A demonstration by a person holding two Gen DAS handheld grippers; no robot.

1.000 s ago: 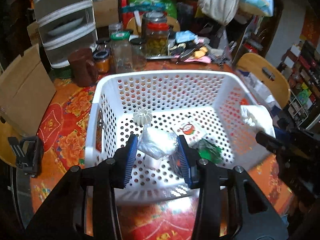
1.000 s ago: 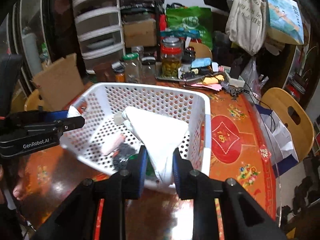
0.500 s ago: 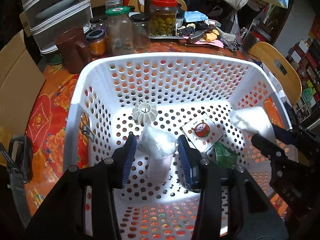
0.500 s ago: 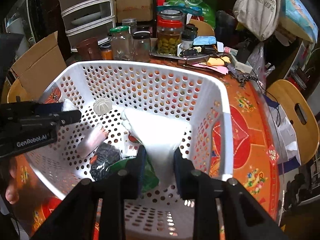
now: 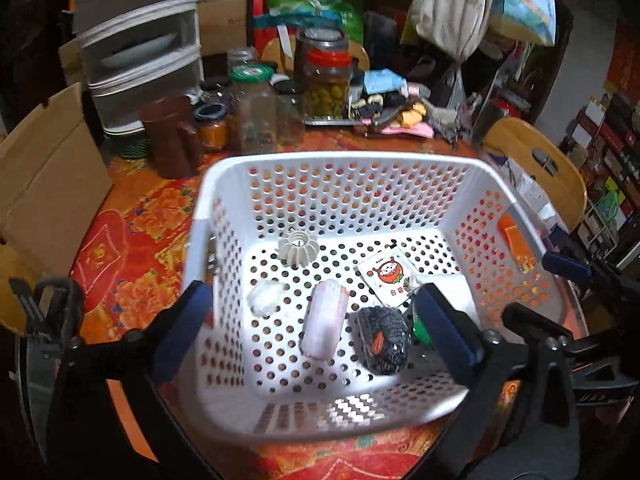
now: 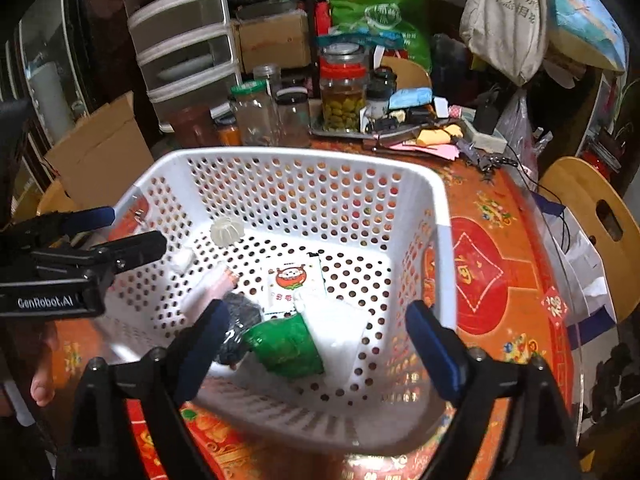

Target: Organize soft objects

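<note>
Here both tongs are released and hold nothing: the left tongs stand spread wide above the near part of the white basket, and the right tongs gape over its near right corner. Between the left tongs' fingers lie a pink soft roll and a black knitted bundle, side by side, with a small clear plastic wad just left of the roll. Ahead of the right tongs, on the basket floor, sit a green packet and a white cloth, touching each other. Beyond them lies a white sachet with a red cartoon face, and farther still a white ribbed disc near the back wall. Outside the basket, the red patterned desk carries glass jars at its far edge.
</note>
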